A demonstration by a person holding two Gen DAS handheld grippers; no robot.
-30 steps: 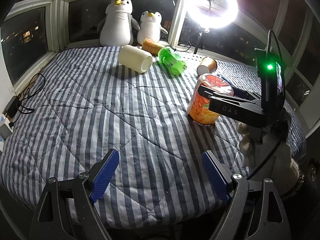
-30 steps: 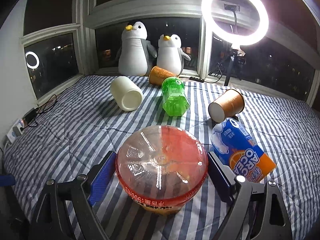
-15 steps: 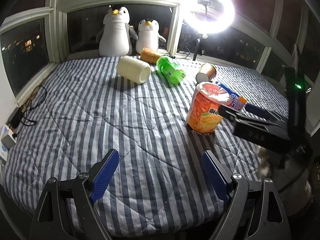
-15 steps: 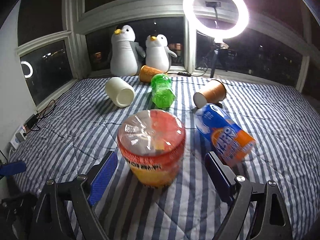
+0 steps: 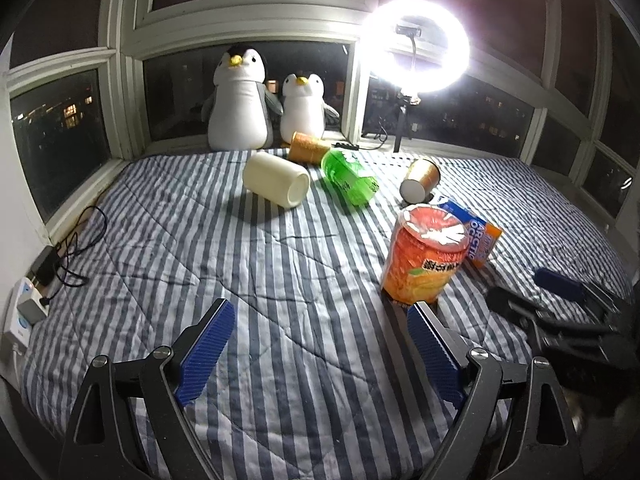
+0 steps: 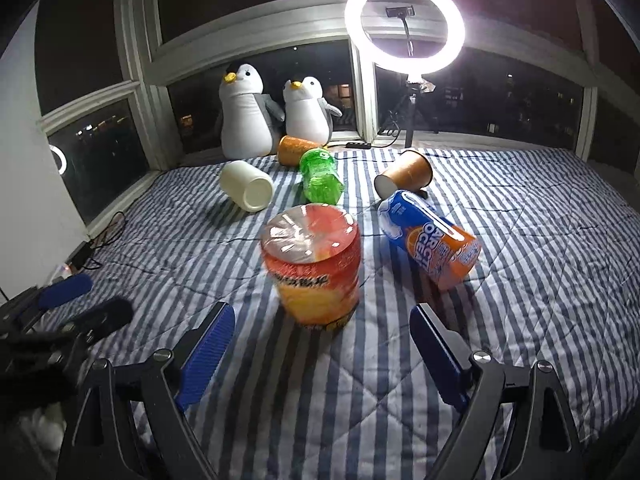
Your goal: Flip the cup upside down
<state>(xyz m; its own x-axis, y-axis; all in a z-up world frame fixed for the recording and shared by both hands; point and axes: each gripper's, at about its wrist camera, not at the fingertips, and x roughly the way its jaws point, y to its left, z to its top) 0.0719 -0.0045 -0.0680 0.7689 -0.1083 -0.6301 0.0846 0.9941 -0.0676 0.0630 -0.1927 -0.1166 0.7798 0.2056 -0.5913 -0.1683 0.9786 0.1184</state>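
An orange instant-noodle cup (image 5: pixel 426 254) stands on the striped bedspread, wide end up, narrow end down; it also shows in the right wrist view (image 6: pixel 314 266). My right gripper (image 6: pixel 322 354) is open and empty, drawn back a short way in front of the cup; it shows in the left wrist view (image 5: pixel 548 300) at the right. My left gripper (image 5: pixel 320 350) is open and empty, left of the cup; it shows in the right wrist view (image 6: pixel 80 300) at the left edge.
Lying on the bed: a cream cup (image 5: pixel 276 179), a green bottle (image 5: pixel 348 176), a brown paper cup (image 5: pixel 420 182), a second orange cup (image 5: pixel 306 147), a blue-orange can (image 6: pixel 432 242). Two plush penguins (image 5: pixel 240 100) and a ring light (image 5: pixel 414 44) stand at the window. A power strip (image 5: pixel 24 312) lies left.
My right gripper has let go of the noodle cup and pulled back from it. The cup now stands alone on the bedspread. My left gripper has stayed open.
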